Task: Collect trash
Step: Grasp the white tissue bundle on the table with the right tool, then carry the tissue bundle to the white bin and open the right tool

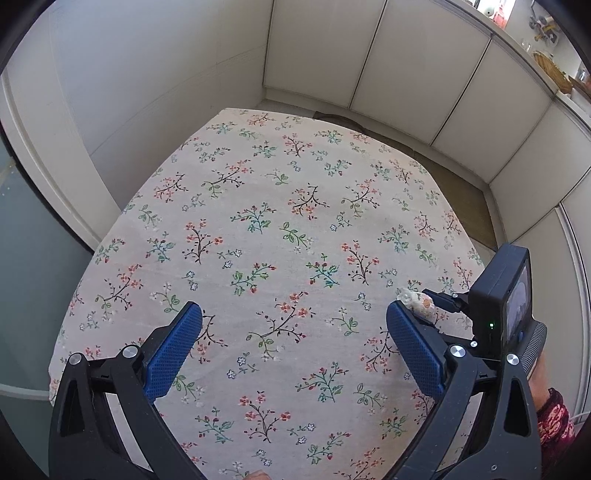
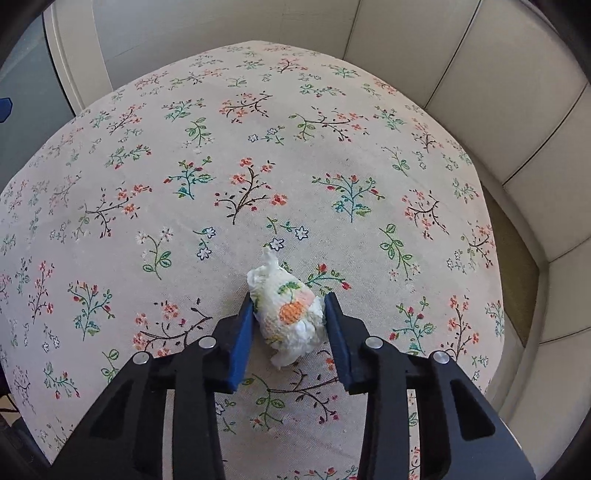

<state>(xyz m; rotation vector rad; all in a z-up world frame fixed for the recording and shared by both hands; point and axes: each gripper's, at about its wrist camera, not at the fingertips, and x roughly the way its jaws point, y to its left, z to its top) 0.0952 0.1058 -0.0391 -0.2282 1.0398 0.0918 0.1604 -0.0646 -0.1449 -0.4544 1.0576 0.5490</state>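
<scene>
One crumpled napkin (image 2: pixel 288 314) sits squarely between my right gripper (image 2: pixel 288 321) pads, which pinch its sides; its long axis points away from me. My left gripper (image 1: pixel 295 332) gapes empty, farther off.

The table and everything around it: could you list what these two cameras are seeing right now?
tablecloth: one, cream with small red, green and blue flower sprigs, covering the table.
crumpled napkin: one, white with an orange and green print, lying on the cloth between the right gripper's pads, which touch its sides.
cabinet doors: several, off-white, along the wall behind and beside the table.
countertop clutter: a few small things, too far away to identify, top right corner of the left view.
left gripper: one, black with blue pads, open over bare cloth.
right gripper: one, black with blue pads, closed around the napkin.
sleeve: one, dark red patterned, bottom right of the left view.
</scene>
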